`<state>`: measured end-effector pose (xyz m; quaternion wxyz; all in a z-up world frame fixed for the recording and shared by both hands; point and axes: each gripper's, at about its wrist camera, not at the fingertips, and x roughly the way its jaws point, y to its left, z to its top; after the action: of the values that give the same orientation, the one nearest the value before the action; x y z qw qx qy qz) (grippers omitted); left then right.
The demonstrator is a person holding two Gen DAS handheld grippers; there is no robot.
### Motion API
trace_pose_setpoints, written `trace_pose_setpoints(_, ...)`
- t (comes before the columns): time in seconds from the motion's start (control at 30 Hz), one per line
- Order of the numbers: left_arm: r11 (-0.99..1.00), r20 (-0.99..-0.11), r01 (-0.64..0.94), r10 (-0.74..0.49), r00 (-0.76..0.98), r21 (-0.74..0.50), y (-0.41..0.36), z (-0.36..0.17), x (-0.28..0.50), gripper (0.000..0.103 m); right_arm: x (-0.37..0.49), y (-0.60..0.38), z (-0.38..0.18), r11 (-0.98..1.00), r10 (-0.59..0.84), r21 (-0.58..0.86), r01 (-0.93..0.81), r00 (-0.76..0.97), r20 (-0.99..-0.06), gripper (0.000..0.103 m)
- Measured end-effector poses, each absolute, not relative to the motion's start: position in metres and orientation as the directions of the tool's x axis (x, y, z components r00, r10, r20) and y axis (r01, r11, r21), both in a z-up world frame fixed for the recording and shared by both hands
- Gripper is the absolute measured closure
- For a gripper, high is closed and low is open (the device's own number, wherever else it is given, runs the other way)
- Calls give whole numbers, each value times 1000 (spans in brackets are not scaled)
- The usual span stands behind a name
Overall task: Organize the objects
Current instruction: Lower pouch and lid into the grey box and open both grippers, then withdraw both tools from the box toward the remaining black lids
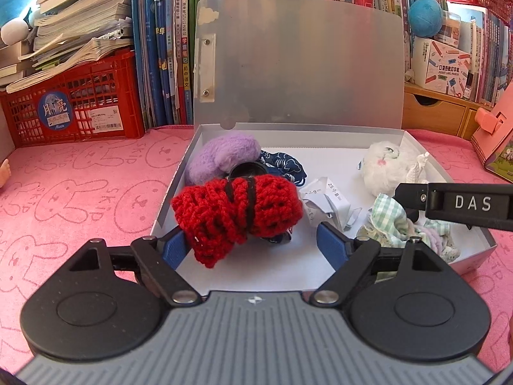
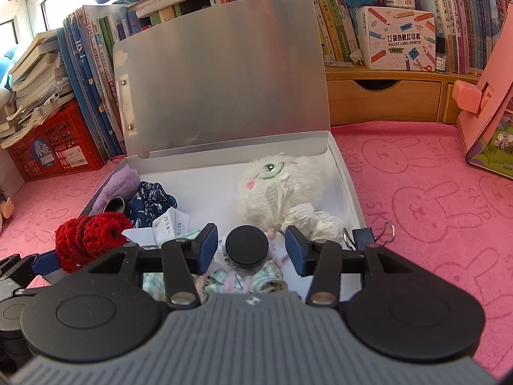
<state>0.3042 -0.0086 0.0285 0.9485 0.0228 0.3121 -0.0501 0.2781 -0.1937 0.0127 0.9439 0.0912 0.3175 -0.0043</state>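
Up close, the left gripper [image 1: 255, 240] has its blue pads [image 1: 332, 240] spread wide, and the red crocheted piece [image 1: 237, 213] sits between them, leaning against the left pad and clear of the right one, so nothing is clamped. That red piece rests at the near left of the open white box [image 1: 320, 154], partly over a small round black tin [image 1: 247, 170]. Just beyond it lie a purple fuzzy toy [image 1: 221, 157] and a dark blue patterned cloth [image 1: 285, 165].

The right gripper [image 2: 251, 248] is also parted, about halfway, with a black round lid of a small jar [image 2: 246, 246] standing in the gap; a sliver of space shows on either side of it, so the pads do not press on it. Under the jar lies green checked fabric [image 2: 224, 280]. To the left of it sits folded paper printed with sums [image 2: 166, 224], and farther in, a white plush with a stitched face [image 2: 279, 189] and crumpled white tissue [image 2: 307, 221] against the right wall. A black binder clip [image 2: 372, 235] rests at the box's near right corner.

The box's grey lid [image 2: 224, 77] stands upright at the far side. All of it lies on a pink bunny-print mat [image 2: 433, 199], with a red plastic crate [image 1: 70, 106] at the far left and rows of books [image 1: 166, 48] behind.
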Motion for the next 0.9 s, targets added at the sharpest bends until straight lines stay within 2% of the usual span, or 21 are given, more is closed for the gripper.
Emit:
trace_pose_setpoints(0.3,988,-579,153,-117,807,14,-9,51,261,15,235,-196,36,992,51,121,20,832,-552,37)
trace_pose_setpoints(0.47,980,-558,196,-175,811,-23,-8,60,221,14,202,-195,46,994,75,110,-19,845,-530,35)
trace_pose_setpoints(0.6,972,-548,233,-217,808,-42,-6,59,183,10,171,-194,46,995,89,86,-52,849,-521,34)
trace_pose_setpoints(0.9,957,-542,283,-269,796,-60,0,47,112,10,112,-185,33,992,116,24,-122,843,-524,33)
